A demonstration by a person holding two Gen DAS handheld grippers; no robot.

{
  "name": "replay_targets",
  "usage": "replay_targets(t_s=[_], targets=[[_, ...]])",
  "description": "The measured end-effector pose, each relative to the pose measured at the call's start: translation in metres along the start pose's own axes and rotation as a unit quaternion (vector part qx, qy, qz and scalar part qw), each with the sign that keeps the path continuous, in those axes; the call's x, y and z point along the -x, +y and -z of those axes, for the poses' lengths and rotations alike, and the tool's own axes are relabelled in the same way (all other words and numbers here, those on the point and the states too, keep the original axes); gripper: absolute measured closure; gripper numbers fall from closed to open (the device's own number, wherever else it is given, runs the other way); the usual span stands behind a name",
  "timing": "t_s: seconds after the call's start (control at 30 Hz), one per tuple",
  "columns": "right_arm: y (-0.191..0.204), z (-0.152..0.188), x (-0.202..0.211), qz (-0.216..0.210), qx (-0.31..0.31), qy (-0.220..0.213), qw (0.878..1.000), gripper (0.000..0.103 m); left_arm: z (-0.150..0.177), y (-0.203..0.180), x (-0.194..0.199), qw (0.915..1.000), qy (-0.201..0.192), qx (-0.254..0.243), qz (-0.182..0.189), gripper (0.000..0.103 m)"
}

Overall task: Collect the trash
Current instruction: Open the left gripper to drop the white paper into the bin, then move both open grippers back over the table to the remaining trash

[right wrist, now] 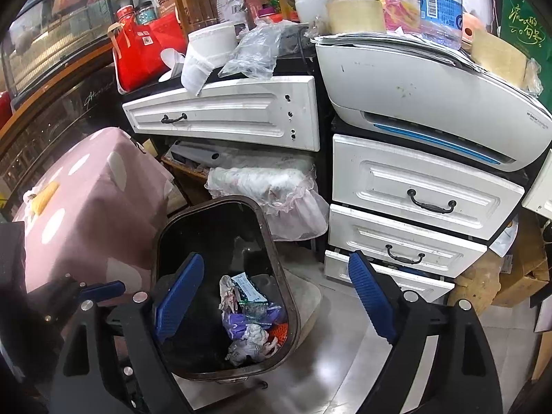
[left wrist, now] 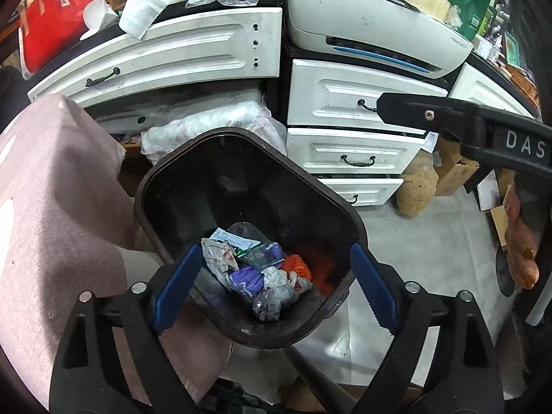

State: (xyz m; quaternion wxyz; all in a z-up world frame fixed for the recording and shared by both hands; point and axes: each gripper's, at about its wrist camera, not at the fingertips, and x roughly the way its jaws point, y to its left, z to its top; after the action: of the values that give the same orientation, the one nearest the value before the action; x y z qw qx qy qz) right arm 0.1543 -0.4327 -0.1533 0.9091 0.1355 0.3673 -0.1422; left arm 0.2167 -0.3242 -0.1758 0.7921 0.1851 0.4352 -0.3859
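A dark brown trash bin point(left wrist: 241, 134) stands on the floor beside a pink-covered table. At its bottom lies a pile of trash point(left wrist: 262, 269): crumpled white paper, purple wrappers, a printed slip and an orange net. My left gripper point(left wrist: 275, 246) hangs open above the bin's mouth, nothing between its blue pads. In the right wrist view the bin point(right wrist: 207, 203) and the trash point(right wrist: 248, 324) sit lower left; my right gripper point(right wrist: 276, 255) is open and empty, straddling the bin's right rim. The left gripper's blue pad point(right wrist: 103, 289) shows at the lower left there.
White drawers point(left wrist: 348, 103) with dark handles stand behind the bin, with a white printer point(left wrist: 372, 27) on top. The pink tablecloth point(left wrist: 51, 207) is at the left and lace fabric point(left wrist: 214, 120) is behind the bin. A hand point(left wrist: 521, 248) on the right gripper's black body, cardboard boxes point(right wrist: 521, 276) and grey floor tiles point(left wrist: 431, 241) are at the right.
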Motion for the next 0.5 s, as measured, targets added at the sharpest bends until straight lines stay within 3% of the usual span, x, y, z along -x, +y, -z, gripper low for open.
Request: replay_targets(t_s=[0.23, 0.5], targets=[[-0.001, -0.001, 0.002, -0.001, -0.006, -0.007, 1.000, 0.017, 0.000, -0.002, 0.015, 0.9998, -0.016, 0.010, 0.008, 0.014], [0.003, -0.003, 0.005, -0.018, -0.014, -0.011, 1.000, 0.017, 0.005, -0.001, 0.060, 0.9986, -0.046, 0.022, 0.015, 0.011]])
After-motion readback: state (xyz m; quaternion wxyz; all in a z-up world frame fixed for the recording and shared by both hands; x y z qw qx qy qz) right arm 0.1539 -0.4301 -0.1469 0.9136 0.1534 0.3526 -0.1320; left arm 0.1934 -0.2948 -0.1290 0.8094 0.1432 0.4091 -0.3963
